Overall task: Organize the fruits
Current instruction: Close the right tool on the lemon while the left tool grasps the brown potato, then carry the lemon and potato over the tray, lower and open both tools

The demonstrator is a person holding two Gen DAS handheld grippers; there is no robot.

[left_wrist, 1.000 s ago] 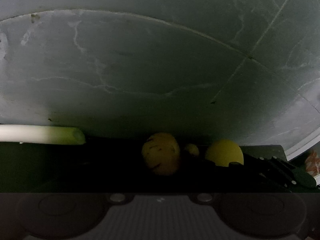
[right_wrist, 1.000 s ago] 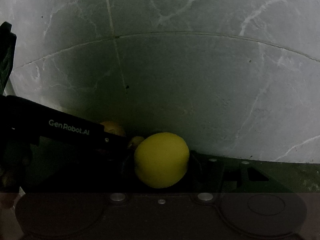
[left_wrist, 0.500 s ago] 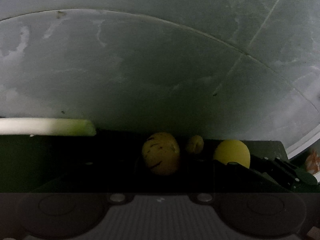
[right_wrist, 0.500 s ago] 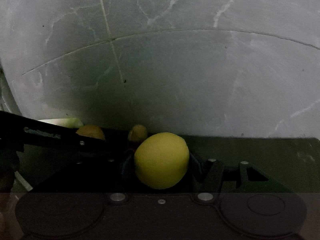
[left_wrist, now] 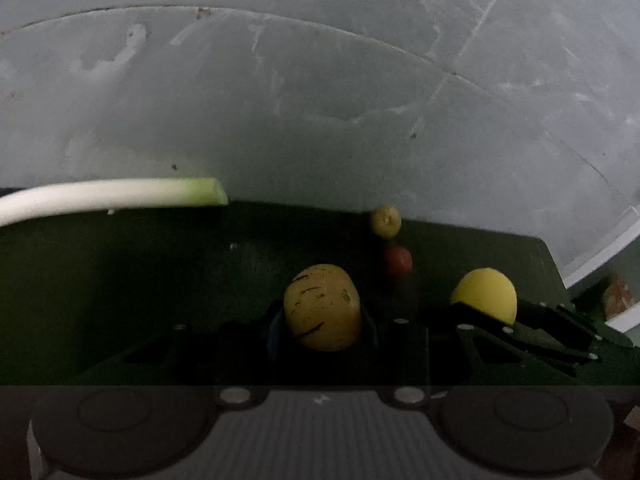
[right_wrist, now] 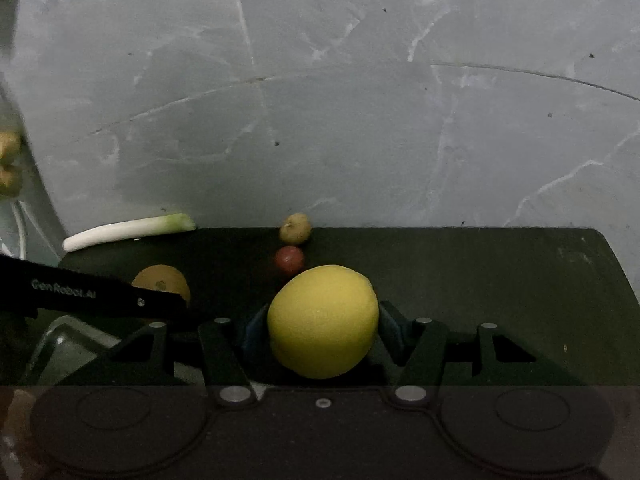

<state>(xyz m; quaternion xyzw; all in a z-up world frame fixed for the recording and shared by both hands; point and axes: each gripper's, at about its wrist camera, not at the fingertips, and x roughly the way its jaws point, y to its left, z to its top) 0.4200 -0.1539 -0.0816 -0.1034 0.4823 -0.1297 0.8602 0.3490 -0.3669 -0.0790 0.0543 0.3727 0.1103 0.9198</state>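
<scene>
Yellow-orange fruit (left_wrist: 322, 307) with dark brown streaks, in my left hand-held gripper (left_wrist: 322, 326), black with blue pads. Plain bright yellow lemon (right_wrist: 323, 321) in my right hand-held gripper (right_wrist: 320, 334), also black, blue pads. Desk (right_wrist: 480, 272) top dark green, near black. Small red-brown fruit (right_wrist: 289, 259), dull. Small olive-yellow fruit (right_wrist: 295, 228) behind it. Leek stalk (right_wrist: 128, 230) white, fading to pale green at cut end. Floor (right_wrist: 360, 120) grey, white marble-like veins, thin dark seams.

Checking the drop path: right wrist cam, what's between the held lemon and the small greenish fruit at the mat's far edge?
One small red fruit sits on the dark mat between the lemon and the greenish fruit; otherwise bare. The left wrist view shows it too.
</scene>
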